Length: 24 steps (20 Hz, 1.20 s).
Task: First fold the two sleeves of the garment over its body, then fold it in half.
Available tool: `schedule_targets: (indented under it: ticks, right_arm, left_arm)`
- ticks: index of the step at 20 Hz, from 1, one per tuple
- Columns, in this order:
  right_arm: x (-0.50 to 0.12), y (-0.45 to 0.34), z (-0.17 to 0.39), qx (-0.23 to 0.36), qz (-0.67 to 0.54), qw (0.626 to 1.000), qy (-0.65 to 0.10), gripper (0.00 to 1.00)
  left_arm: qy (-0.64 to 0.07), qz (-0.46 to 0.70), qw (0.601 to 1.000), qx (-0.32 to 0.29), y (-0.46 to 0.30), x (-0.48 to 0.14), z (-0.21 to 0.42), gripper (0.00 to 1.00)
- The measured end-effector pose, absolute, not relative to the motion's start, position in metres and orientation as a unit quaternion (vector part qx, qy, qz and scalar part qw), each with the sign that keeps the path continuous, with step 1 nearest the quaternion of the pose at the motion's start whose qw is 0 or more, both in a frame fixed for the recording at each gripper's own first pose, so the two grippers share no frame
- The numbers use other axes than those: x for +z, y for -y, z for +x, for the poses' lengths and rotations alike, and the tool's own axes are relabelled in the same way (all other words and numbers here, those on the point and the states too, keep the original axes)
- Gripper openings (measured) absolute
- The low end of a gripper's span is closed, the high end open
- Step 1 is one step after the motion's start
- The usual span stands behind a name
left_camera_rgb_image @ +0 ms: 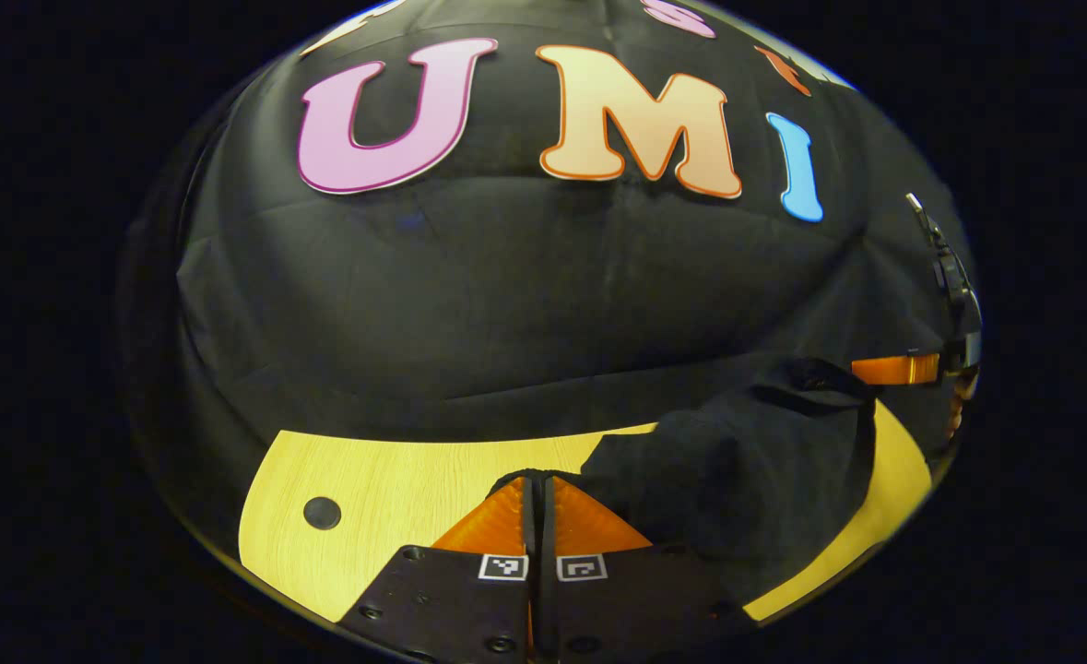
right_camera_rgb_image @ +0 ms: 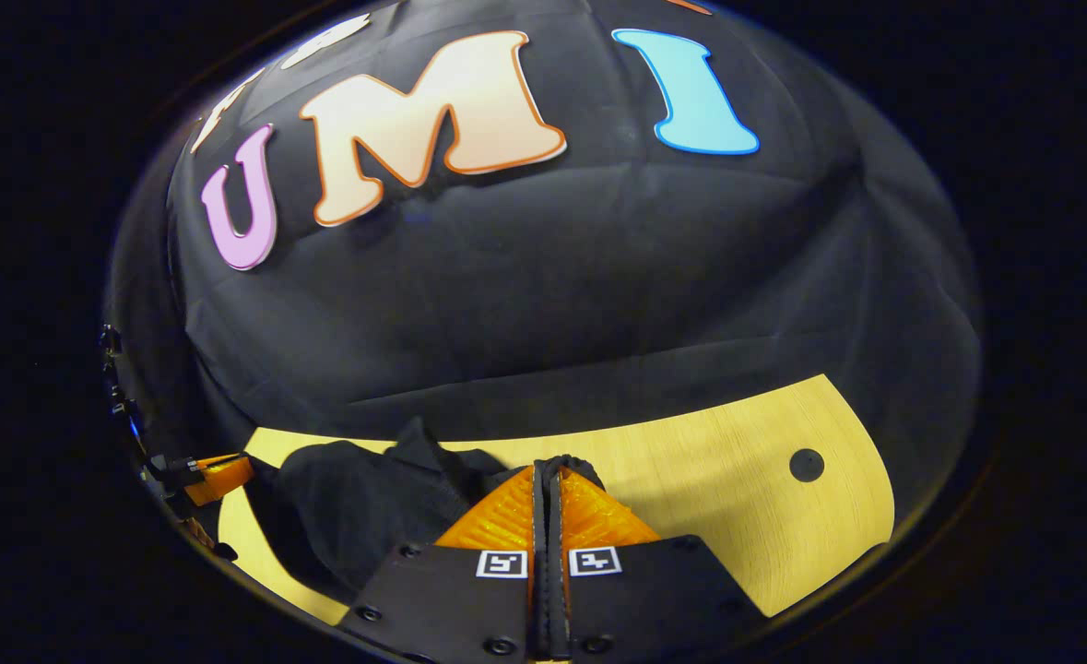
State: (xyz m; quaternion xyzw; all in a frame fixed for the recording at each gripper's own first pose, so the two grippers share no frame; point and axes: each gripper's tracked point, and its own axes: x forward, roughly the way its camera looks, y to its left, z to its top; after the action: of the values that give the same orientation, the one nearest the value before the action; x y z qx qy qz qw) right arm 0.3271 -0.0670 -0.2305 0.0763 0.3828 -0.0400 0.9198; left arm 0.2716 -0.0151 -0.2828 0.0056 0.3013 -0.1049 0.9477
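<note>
A black garment (left_camera_rgb_image: 746,480) hangs stretched between both grippers above the wooden table (left_camera_rgb_image: 386,489). My left gripper (left_camera_rgb_image: 538,480) is shut, its orange fingers (left_camera_rgb_image: 497,521) pinching the garment's edge. At the right rim of the left gripper view, the right gripper's orange finger (left_camera_rgb_image: 898,369) holds the cloth's other end. In the right gripper view, my right gripper (right_camera_rgb_image: 548,466) is shut on the garment (right_camera_rgb_image: 359,507), which bunches to the left toward the left gripper's orange finger (right_camera_rgb_image: 220,475).
The light wooden table (right_camera_rgb_image: 737,461) has a round black hole (left_camera_rgb_image: 322,513), also visible as a hole (right_camera_rgb_image: 807,465) in the right gripper view. The black booth wall stands behind the table's far edge.
</note>
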Motion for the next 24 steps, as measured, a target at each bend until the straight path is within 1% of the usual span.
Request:
schedule_targets:
  ticks: [1, 2, 3, 4, 5, 6, 9, 10, 11, 12, 13, 14, 15, 16, 17, 18, 19, 20, 21, 23, 24]
  right_arm:
    - [-0.246, 0.070, 0.333, -0.048, 0.078, 0.916, -0.390, 0.02]
    - [-0.264, 0.072, 0.338, -0.053, 0.079, 0.912, -0.399, 0.03]
    - [-0.276, 0.073, 0.339, -0.057, 0.076, 0.908, -0.407, 0.08]
    - [-0.284, 0.073, 0.337, -0.058, 0.070, 0.907, -0.411, 0.07]
    - [-0.281, 0.070, 0.337, -0.060, 0.059, 0.910, -0.406, 0.16]
    - [-0.276, 0.067, 0.332, -0.061, 0.046, 0.915, -0.397, 0.16]
    - [-0.257, 0.058, 0.331, -0.055, 0.022, 0.929, -0.366, 0.79]
    - [-0.250, 0.055, 0.333, -0.051, 0.021, 0.932, -0.358, 0.80]
    - [-0.241, 0.049, 0.331, -0.047, 0.024, 0.935, -0.350, 0.81]
    - [-0.233, 0.042, 0.327, -0.041, 0.032, 0.939, -0.341, 0.81]
    - [-0.224, 0.035, 0.323, -0.034, 0.036, 0.942, -0.333, 0.87]
    - [-0.214, 0.033, 0.317, -0.033, 0.035, 0.946, -0.321, 0.93]
    - [-0.204, 0.031, 0.311, -0.034, 0.029, 0.950, -0.308, 0.95]
    - [-0.192, 0.028, 0.302, -0.033, 0.022, 0.956, -0.291, 0.98]
    - [-0.179, 0.024, 0.294, -0.030, 0.013, 0.961, -0.275, 0.95]
    - [-0.167, 0.020, 0.284, -0.027, 0.005, 0.965, -0.260, 0.98]
    - [-0.154, 0.017, 0.272, -0.025, -0.004, 0.968, -0.249, 0.95]
    - [-0.143, 0.014, 0.260, -0.021, -0.010, 0.971, -0.237, 0.98]
    - [-0.130, 0.009, 0.248, -0.017, -0.012, 0.974, -0.226, 0.98]
    - [-0.104, 0.001, 0.219, -0.007, -0.003, 0.977, -0.212, 0.98]
    - [-0.093, 0.000, 0.207, -0.003, 0.003, 0.979, -0.202, 0.95]
  left_arm:
    - [-0.301, 0.006, 0.948, -0.103, 0.018, -0.287, 0.271, 0.00]
    - [-0.303, 0.013, 0.948, -0.096, 0.012, -0.308, 0.283, 0.00]
    - [-0.300, 0.018, 0.950, -0.089, 0.009, -0.315, 0.286, 0.04]
    - [-0.295, 0.021, 0.951, -0.086, 0.007, -0.319, 0.290, 0.06]
    - [-0.291, 0.019, 0.952, -0.088, 0.010, -0.321, 0.294, 0.08]
    - [-0.286, 0.021, 0.954, -0.085, 0.008, -0.318, 0.295, 0.29]
    - [-0.281, 0.013, 0.956, -0.082, 0.010, -0.304, 0.289, 0.91]
    - [-0.276, 0.010, 0.958, -0.079, 0.010, -0.299, 0.290, 0.90]
    - [-0.268, 0.006, 0.961, -0.075, 0.012, -0.278, 0.281, 0.90]
    - [-0.259, 0.004, 0.963, -0.074, 0.012, -0.280, 0.288, 0.90]
    - [-0.257, 0.002, 0.964, -0.075, 0.014, -0.272, 0.284, 0.90]
    - [-0.249, 0.000, 0.966, -0.075, 0.015, -0.261, 0.280, 0.94]
    - [-0.242, -0.004, 0.968, -0.074, 0.016, -0.250, 0.276, 0.91]
    - [-0.233, -0.009, 0.970, -0.071, 0.016, -0.240, 0.270, 0.91]
    - [-0.223, -0.019, 0.972, -0.067, 0.016, -0.227, 0.264, 0.91]
    - [-0.213, -0.031, 0.974, -0.065, 0.018, -0.213, 0.257, 0.91]
    - [-0.201, -0.042, 0.977, -0.063, 0.018, -0.197, 0.249, 0.91]
    - [-0.190, -0.052, 0.979, -0.059, 0.017, -0.184, 0.240, 0.91]
    - [-0.181, -0.061, 0.980, -0.059, 0.018, -0.169, 0.231, 0.91]
    - [-0.164, -0.074, 0.982, -0.061, 0.017, -0.140, 0.209, 0.93]
    - [-0.151, -0.075, 0.983, -0.064, 0.018, -0.127, 0.200, 0.93]
